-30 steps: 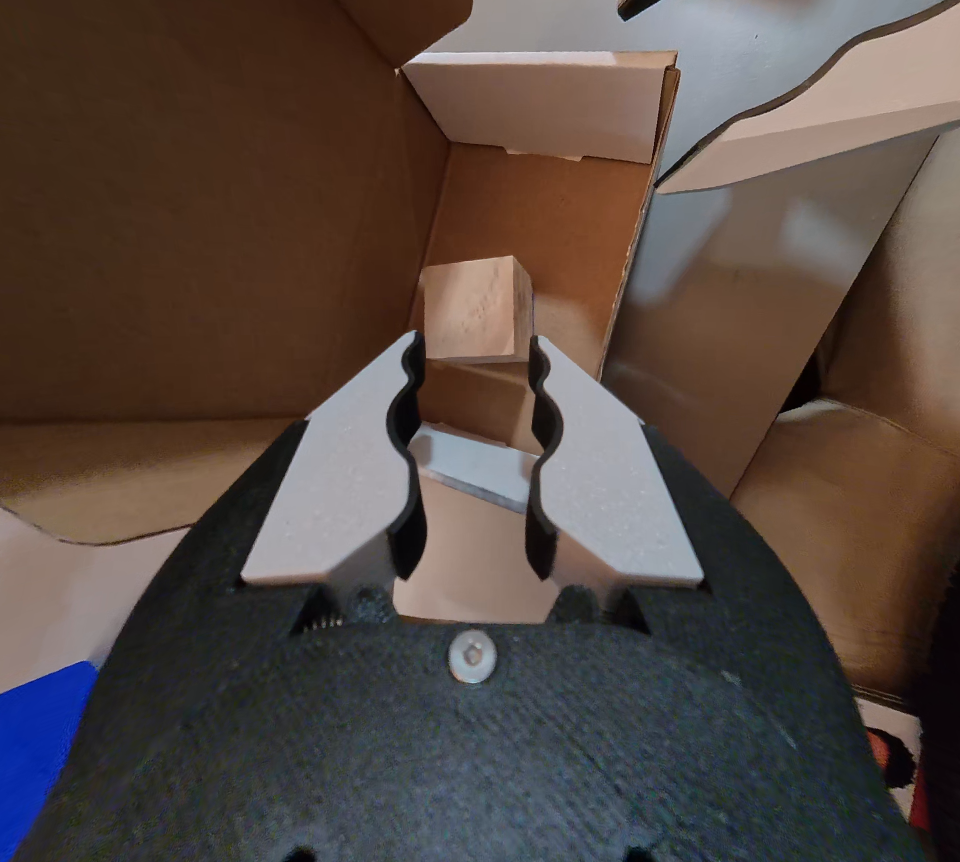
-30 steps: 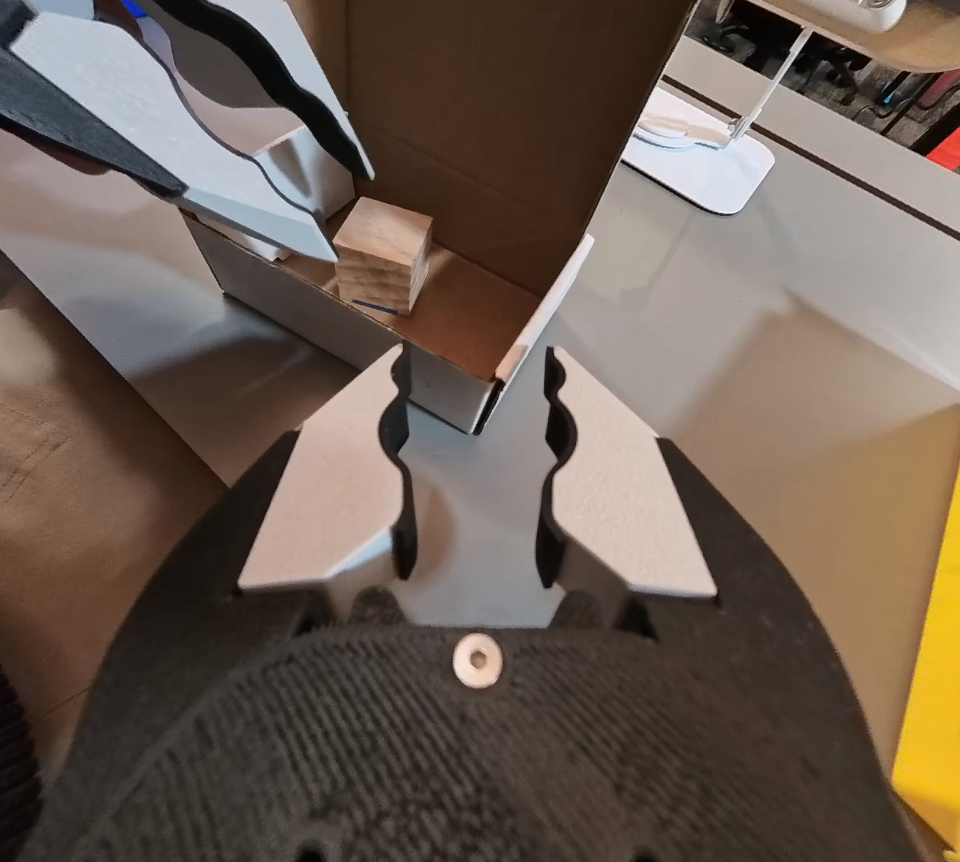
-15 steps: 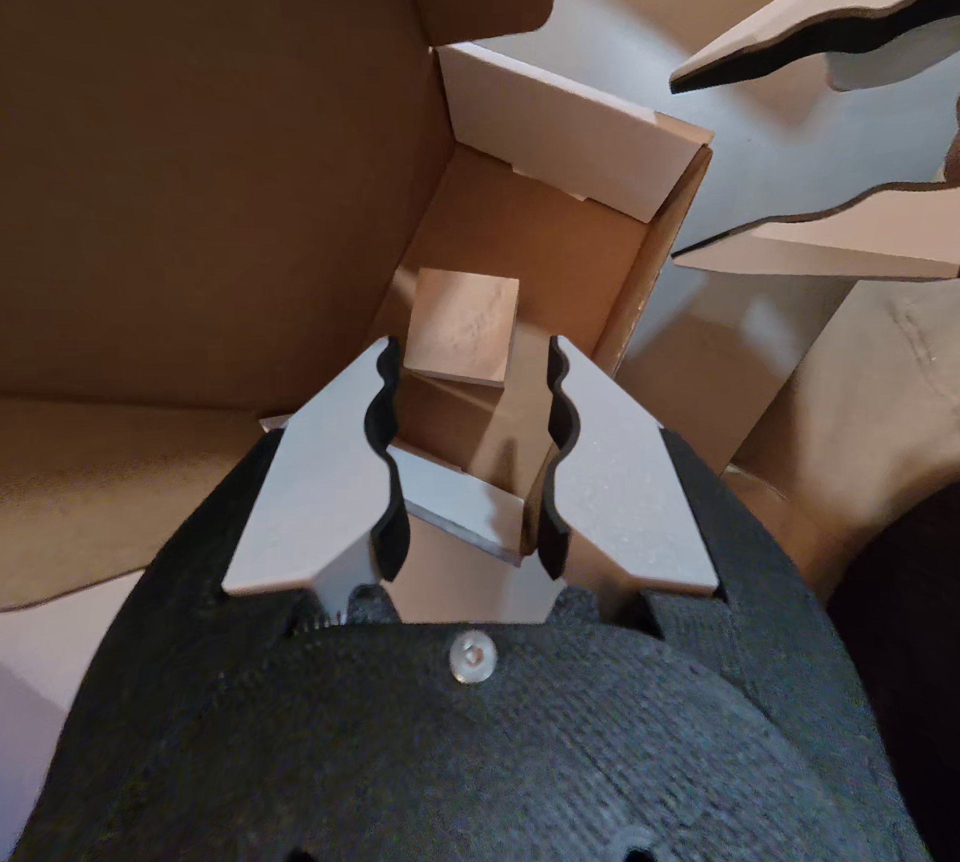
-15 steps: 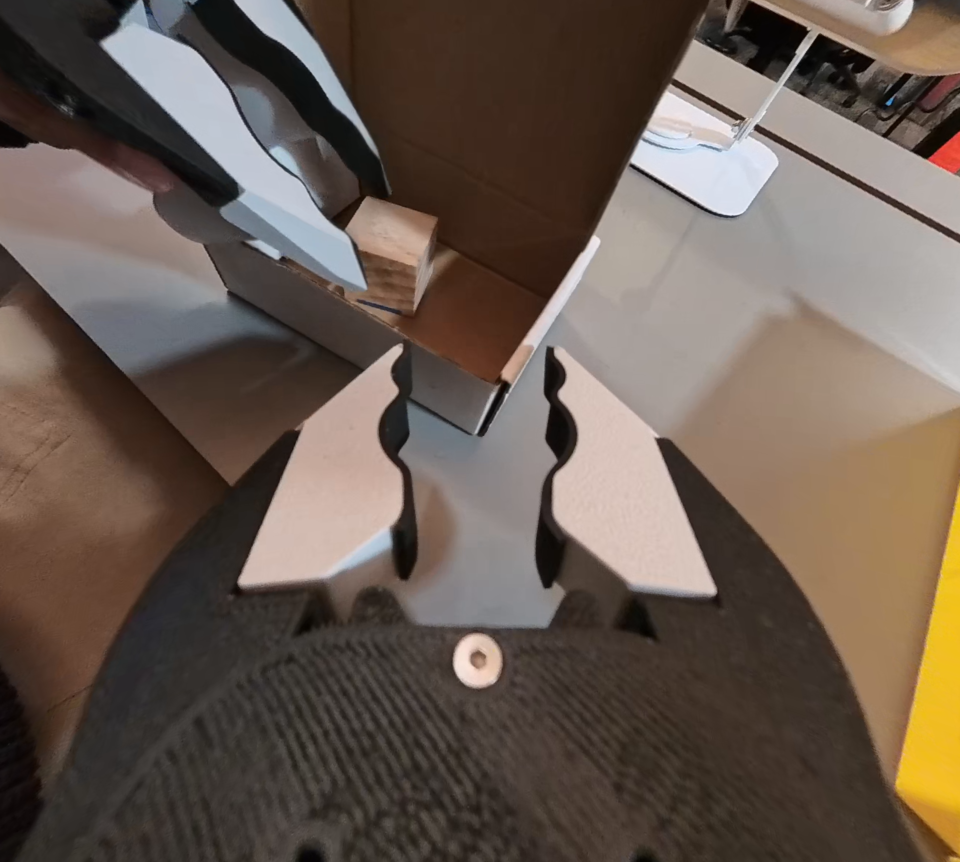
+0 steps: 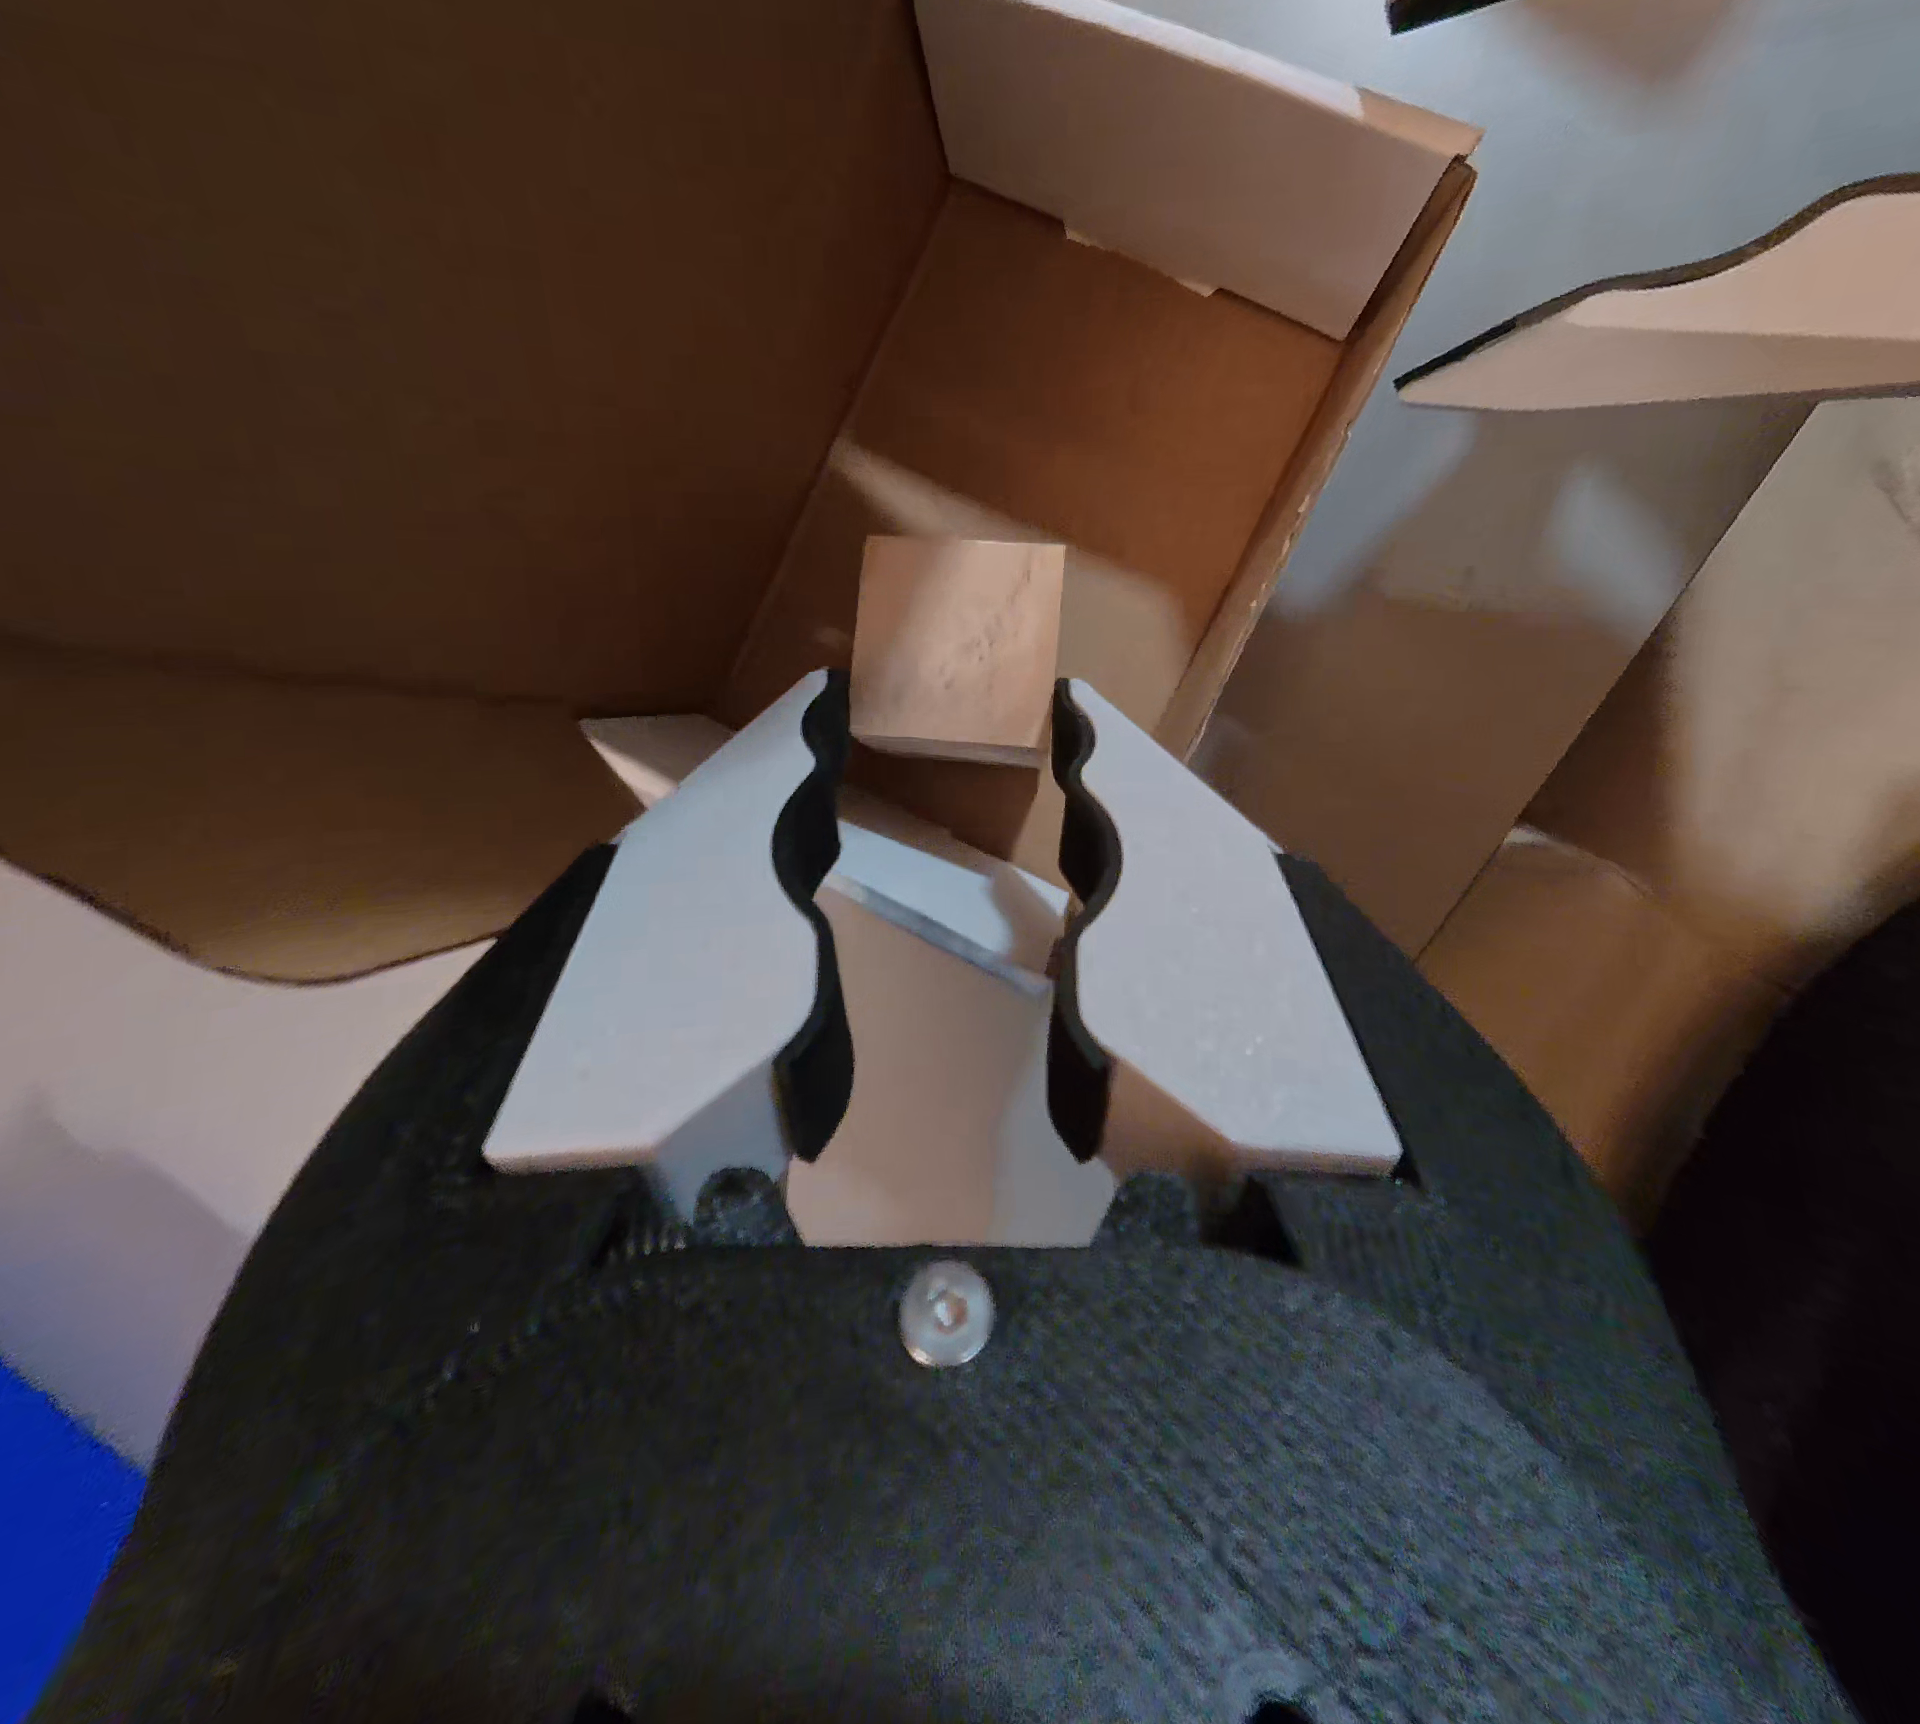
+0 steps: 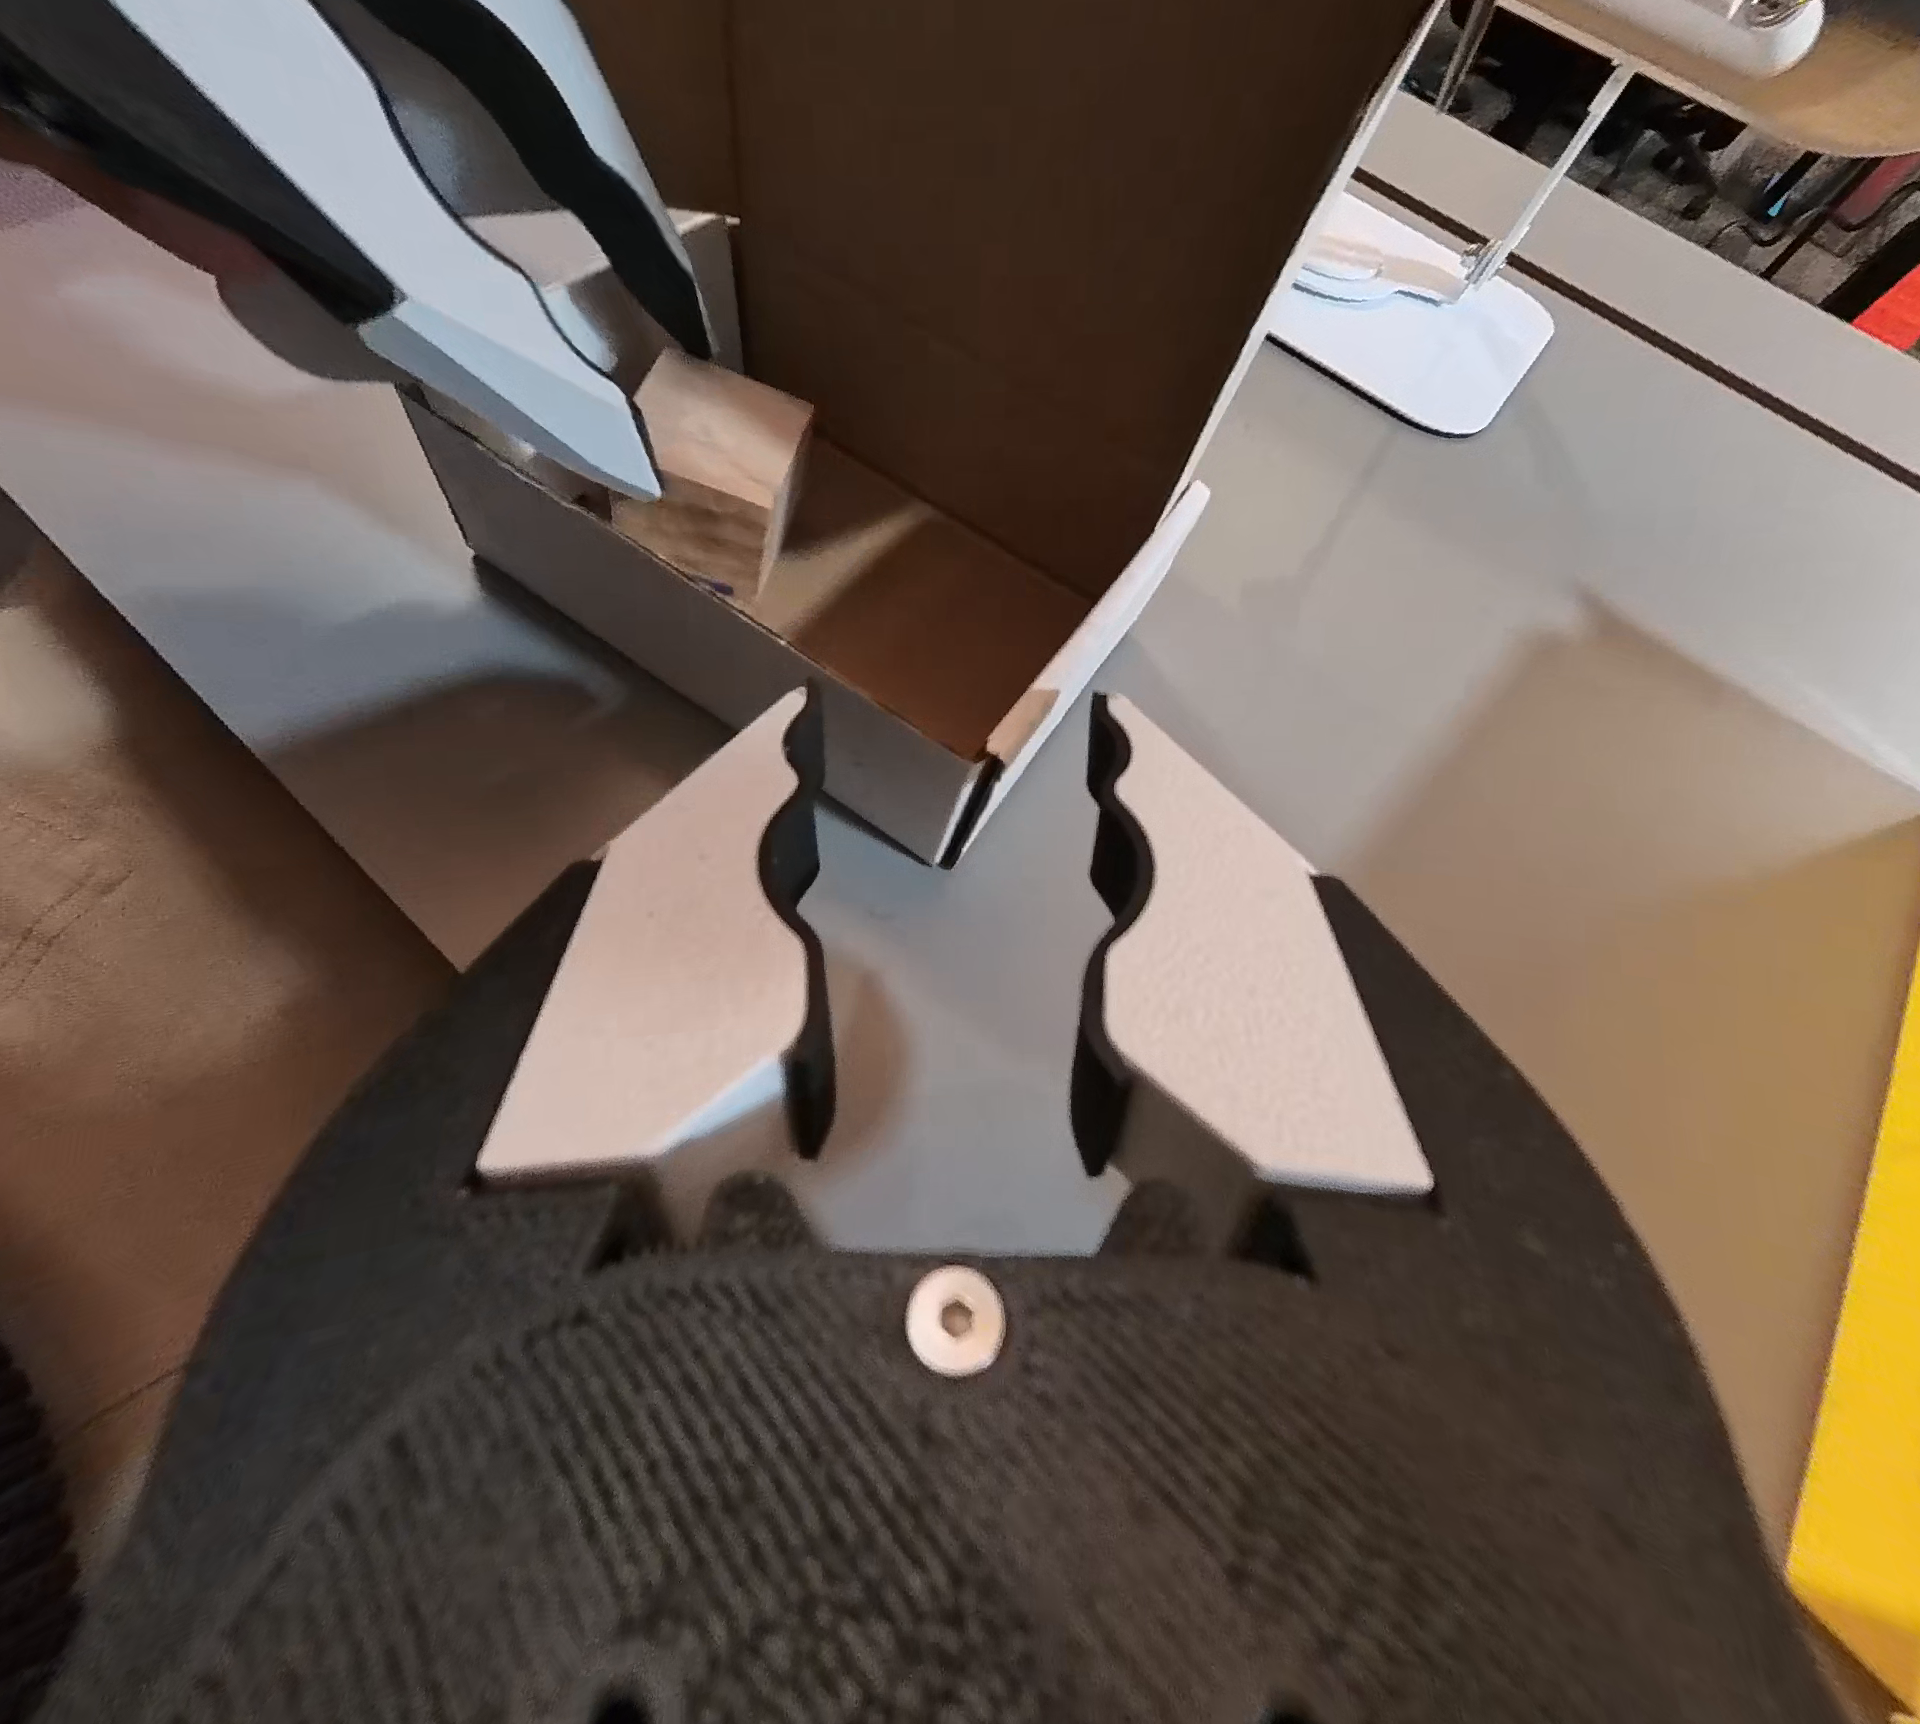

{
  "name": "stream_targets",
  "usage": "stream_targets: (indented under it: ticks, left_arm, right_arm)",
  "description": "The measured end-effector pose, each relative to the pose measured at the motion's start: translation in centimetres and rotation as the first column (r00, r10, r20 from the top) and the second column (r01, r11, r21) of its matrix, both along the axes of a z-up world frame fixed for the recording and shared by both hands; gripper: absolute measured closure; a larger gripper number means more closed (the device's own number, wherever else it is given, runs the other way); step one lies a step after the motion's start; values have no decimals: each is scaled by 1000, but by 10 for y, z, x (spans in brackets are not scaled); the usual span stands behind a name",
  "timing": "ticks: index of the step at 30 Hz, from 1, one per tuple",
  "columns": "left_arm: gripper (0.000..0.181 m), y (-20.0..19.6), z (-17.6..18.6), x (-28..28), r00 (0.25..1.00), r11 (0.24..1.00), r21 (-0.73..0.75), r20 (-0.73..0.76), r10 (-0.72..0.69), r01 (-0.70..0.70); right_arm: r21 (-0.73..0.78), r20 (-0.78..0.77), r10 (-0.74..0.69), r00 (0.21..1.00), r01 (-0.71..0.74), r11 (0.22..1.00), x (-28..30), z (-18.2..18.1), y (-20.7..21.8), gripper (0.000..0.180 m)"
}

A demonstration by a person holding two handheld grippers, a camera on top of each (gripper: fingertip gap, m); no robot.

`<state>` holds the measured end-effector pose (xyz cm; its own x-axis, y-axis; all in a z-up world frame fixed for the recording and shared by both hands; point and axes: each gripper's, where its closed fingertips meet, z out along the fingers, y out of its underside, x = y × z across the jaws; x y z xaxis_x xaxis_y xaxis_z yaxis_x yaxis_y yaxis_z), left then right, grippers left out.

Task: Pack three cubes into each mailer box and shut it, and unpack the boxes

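An open mailer box (image 6: 987, 168), white outside and brown inside, stands on the grey table with its lid upright; it also shows in the left wrist view (image 5: 416, 272). One wooden cube (image 5: 956, 646) is inside it near a side wall. My left gripper (image 5: 951, 692) reaches into the box with its jaws against the cube's two sides. In the right wrist view the left gripper (image 6: 675, 417) holds the cube (image 6: 727, 490), which is slightly tilted. My right gripper (image 6: 951, 718) is open and empty just outside the box's near corner; it also shows in the left wrist view (image 5: 1397, 199).
A white stand base (image 6: 1423, 344) sits on the table (image 6: 1558, 791) beyond the box. A yellow object (image 6: 1860, 1259) is at the right edge. Brown cardboard (image 6: 156, 843) lies to the left. A blue object (image 5: 52, 1466) is at the lower left.
My left gripper went deeper into the box, opened wider, then closed its jaws onto the cube. The cube shifted slightly and tilted. My right gripper barely moved.
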<state>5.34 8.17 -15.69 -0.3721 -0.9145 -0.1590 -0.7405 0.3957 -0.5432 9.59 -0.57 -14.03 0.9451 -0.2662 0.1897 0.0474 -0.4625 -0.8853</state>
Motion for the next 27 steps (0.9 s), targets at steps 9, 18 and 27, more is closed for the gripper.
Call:
stream_targets:
  ticks: [9,18,27]
  left_arm:
    - [143,10,-1,-5,998,990,124,-8,-61,62]
    - [151,10,20,-13,999,999,2,11,-44,44]
    - [143,77,125,-62,969,963,-268,232,87,-23]
  right_arm:
    - [-5,-3,-1,1000,1,1000,1,-2,-1,130]
    - [-5,2,-1,1000,1,1000,2,-2,-1,130]
    - [-3,9,8,1000,-8,1000,0,-1,0,130]
